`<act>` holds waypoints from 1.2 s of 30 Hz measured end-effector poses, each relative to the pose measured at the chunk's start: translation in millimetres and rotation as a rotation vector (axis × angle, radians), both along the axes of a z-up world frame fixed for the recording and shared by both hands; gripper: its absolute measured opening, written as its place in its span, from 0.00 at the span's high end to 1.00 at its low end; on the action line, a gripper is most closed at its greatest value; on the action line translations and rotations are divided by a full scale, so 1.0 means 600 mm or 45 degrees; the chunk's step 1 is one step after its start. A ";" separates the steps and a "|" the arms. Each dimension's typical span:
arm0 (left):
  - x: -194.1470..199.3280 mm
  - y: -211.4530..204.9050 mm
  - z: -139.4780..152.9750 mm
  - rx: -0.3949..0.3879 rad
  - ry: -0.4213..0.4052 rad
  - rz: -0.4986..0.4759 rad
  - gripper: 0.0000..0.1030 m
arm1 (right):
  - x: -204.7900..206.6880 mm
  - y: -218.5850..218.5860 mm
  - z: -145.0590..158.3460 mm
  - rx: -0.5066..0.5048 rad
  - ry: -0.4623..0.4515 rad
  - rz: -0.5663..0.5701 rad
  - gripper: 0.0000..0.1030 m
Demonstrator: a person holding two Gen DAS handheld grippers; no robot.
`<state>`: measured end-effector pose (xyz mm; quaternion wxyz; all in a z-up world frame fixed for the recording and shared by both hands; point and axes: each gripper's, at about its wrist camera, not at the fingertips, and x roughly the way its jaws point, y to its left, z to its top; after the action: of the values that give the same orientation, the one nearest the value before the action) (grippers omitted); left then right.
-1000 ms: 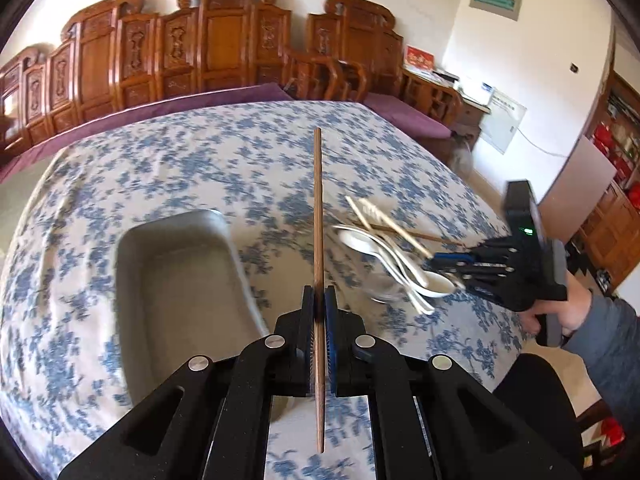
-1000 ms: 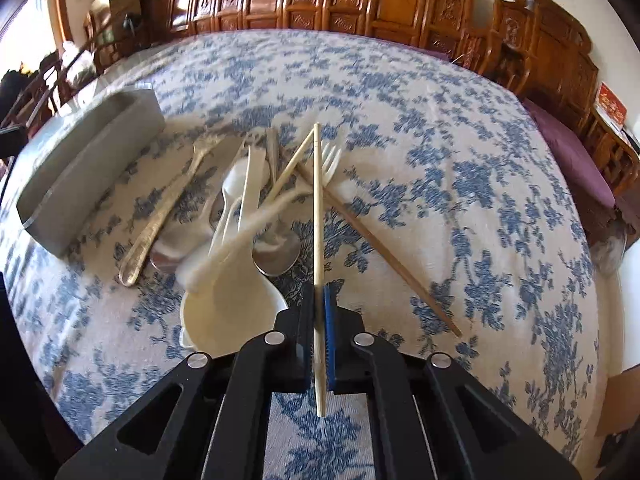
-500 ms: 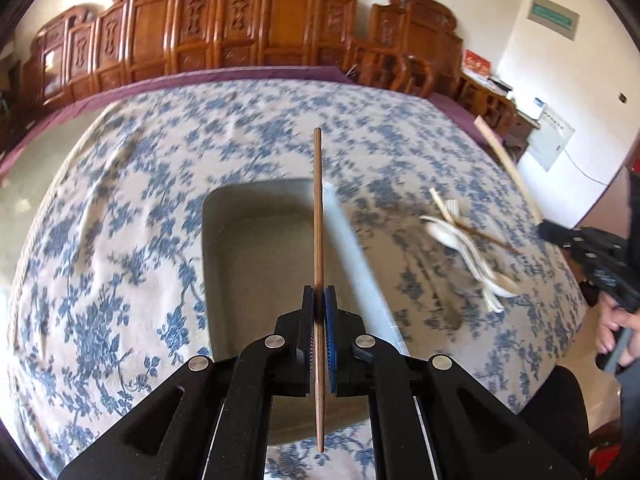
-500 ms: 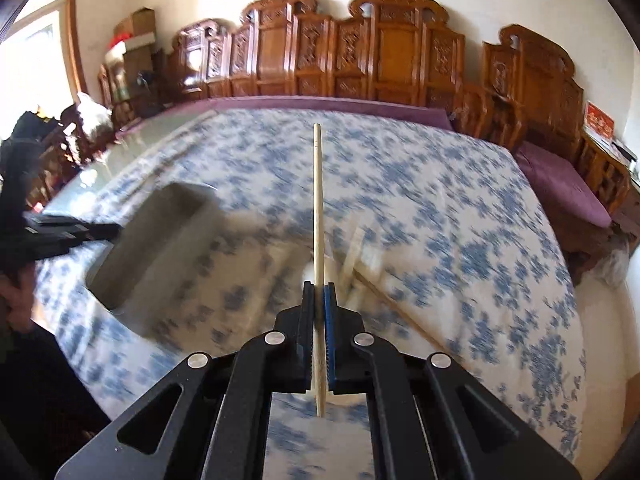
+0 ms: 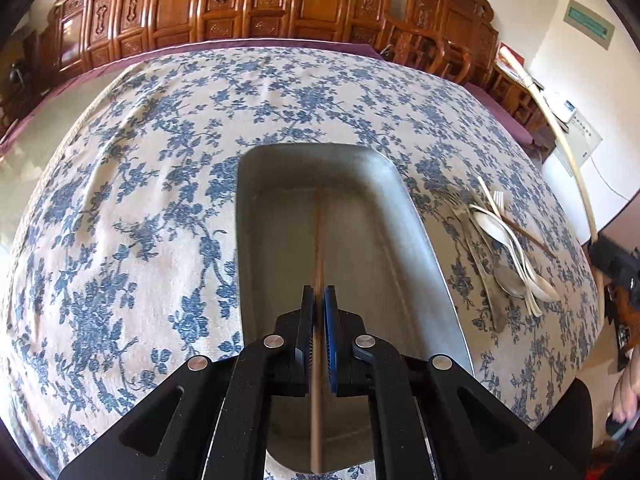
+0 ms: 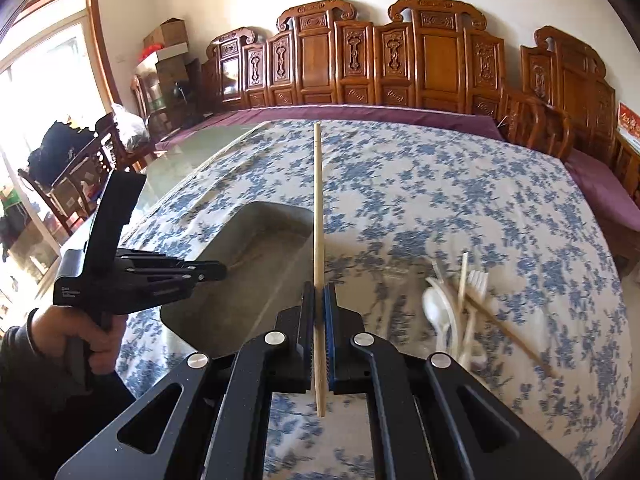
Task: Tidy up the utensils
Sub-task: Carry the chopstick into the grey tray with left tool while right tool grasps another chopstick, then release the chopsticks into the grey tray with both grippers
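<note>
Wooden and dark, a chopstick (image 5: 319,248) is clamped between the closed jaws of the left gripper (image 5: 319,300), running forward along the middle of the grey tray (image 5: 436,264) that sits on the blue-flowered tablecloth (image 5: 140,200). The stick appears low inside the tray, roughly parallel to its long sides, though whether its tip touches the floor cannot be told. The right gripper (image 6: 319,300) is shut on a second, paler chopstick (image 6: 318,208), held above the cloth just beside the tray's near rim. The remaining pile of spoons and forks (image 6: 452,312), with one more brown chopstick (image 6: 512,336) across it, lies on the cloth to the right, well apart from the tray.

The step in hand looks like laying the dark stick in the tray. To do it well, the left hand should bring the stick down flat until it rests along the floor, then part the jaws only slightly and draw straight back, so the stick neither rolls nor lifts with the pads. The right hand would best wait outside the rim until the left is clear, then set its stick down alongside, ends aligned.
</note>
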<state>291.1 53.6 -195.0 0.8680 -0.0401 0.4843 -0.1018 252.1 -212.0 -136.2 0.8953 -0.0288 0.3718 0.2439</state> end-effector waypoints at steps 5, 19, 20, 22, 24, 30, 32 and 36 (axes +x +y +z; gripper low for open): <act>-0.008 0.009 0.032 0.023 -0.064 0.020 0.91 | 0.001 0.041 -0.013 0.000 0.044 0.022 0.94; -0.024 0.056 0.092 0.010 -0.188 0.075 0.91 | 0.031 0.147 -0.078 -0.002 0.219 0.049 0.94; -0.024 0.060 0.094 0.006 -0.190 0.081 0.91 | 0.035 0.153 -0.083 -0.002 0.234 0.045 0.94; -0.023 0.065 0.095 -0.002 -0.194 0.086 0.91 | 0.042 0.160 -0.094 0.006 0.260 0.040 0.94; -0.023 0.070 0.098 -0.014 -0.196 0.088 0.91 | 0.050 0.167 -0.103 0.013 0.281 0.036 0.94; -0.025 0.072 0.100 -0.020 -0.200 0.092 0.91 | 0.063 0.177 -0.117 0.043 0.296 0.042 0.91; -0.025 0.069 0.101 -0.017 -0.202 0.087 0.91 | 0.061 0.174 -0.116 0.048 0.288 0.050 0.91; -0.028 0.060 0.102 -0.017 -0.208 0.070 0.89 | 0.056 0.146 -0.098 0.050 0.244 0.037 0.91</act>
<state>274.4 89.5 -133.6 0.9068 -0.0506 0.4100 -0.0840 285.4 -124.6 -195.1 0.8523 0.0068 0.4505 0.2656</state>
